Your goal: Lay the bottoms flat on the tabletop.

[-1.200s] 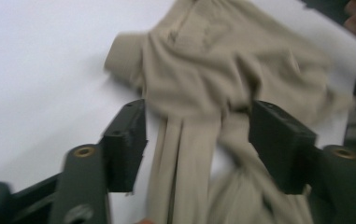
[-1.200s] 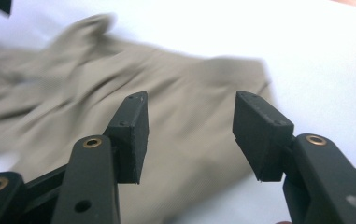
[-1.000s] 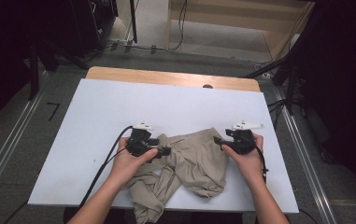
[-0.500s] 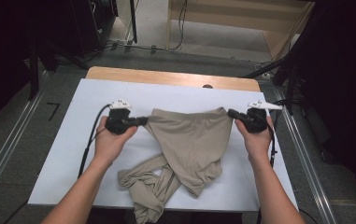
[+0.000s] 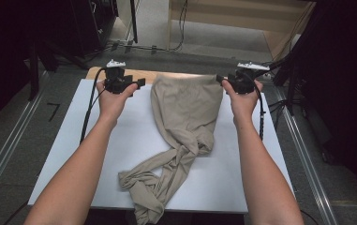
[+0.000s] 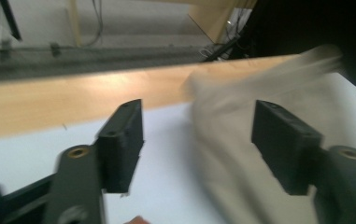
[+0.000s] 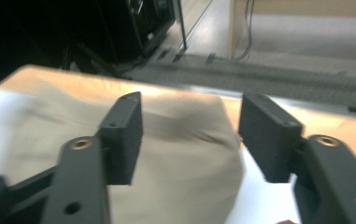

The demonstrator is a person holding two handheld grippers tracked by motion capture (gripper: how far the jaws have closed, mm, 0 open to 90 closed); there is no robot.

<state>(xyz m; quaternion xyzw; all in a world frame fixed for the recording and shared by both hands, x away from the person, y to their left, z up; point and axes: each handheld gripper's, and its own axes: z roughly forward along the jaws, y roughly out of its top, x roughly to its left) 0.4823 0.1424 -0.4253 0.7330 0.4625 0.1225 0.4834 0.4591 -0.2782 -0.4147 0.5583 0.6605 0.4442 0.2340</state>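
Observation:
A beige pair of trousers (image 5: 185, 108) lies on the white table (image 5: 120, 140), its waist spread flat at the far end and its legs twisted toward the near edge. My left gripper (image 5: 140, 83) hovers just left of the waist and clear of it. The right gripper (image 5: 219, 78) is at the waist's right corner. Both have just been opening, and their jaws stand wide apart. In the left gripper view the blurred cloth (image 6: 222, 154) lies beyond the left gripper (image 6: 197, 108). In the right gripper view the cloth (image 7: 180, 154) lies under the right gripper (image 7: 190, 100), touching neither pad.
A bare wooden strip (image 5: 143, 73) runs along the table's far edge. Metal rails (image 5: 7, 154) flank the table on the floor. Black stands (image 5: 78, 28) and cables sit beyond on the left, a wooden shelf unit (image 5: 241, 18) behind. A cable (image 5: 89, 112) trails from each gripper.
Both hands rose and moved to the far edge and apart, dragging the waist of the trousers out flat. The crumpled heap is now stretched lengthwise. Both grippers now stand open.

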